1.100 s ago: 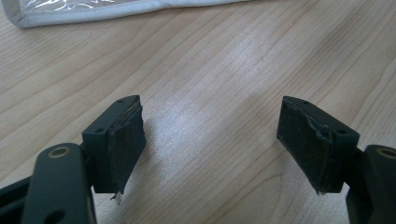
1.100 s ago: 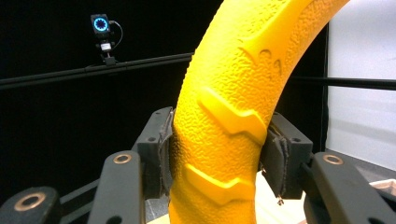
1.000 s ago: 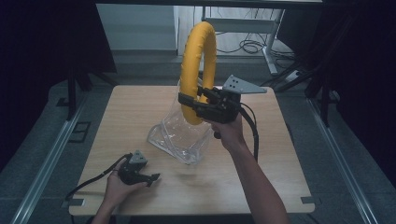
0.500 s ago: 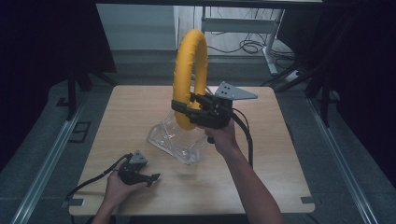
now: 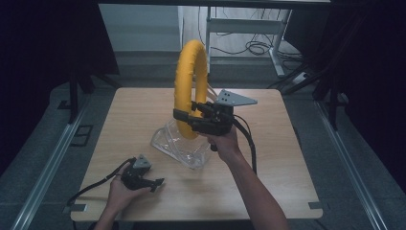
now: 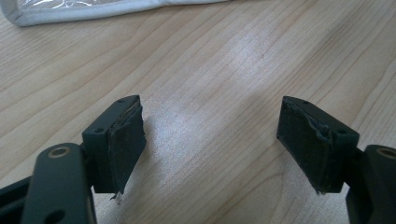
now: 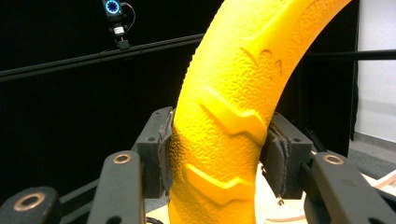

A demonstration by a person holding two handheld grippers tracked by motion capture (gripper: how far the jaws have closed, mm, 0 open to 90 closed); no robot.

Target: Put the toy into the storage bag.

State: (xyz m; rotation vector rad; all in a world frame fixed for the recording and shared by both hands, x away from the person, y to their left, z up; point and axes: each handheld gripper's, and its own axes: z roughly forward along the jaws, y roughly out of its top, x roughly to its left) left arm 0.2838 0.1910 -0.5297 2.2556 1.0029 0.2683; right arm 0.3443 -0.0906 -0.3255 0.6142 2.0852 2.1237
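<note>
The right gripper (image 5: 184, 116) clamps the yellow ring (image 5: 190, 81) upright, directly above the clear bag (image 5: 181, 146) on the desk (image 5: 287, 163). The left gripper (image 5: 155, 182), jaws wide, rests nearby, empty.

High view above table (image 5: 287, 182) looking forward-down, gripper views close (left at wood, right level).

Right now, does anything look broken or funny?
The pads on the left gripper look frayed, with torn edges. Otherwise nothing stands out: the yellow ring stands upright in the right gripper.
</note>
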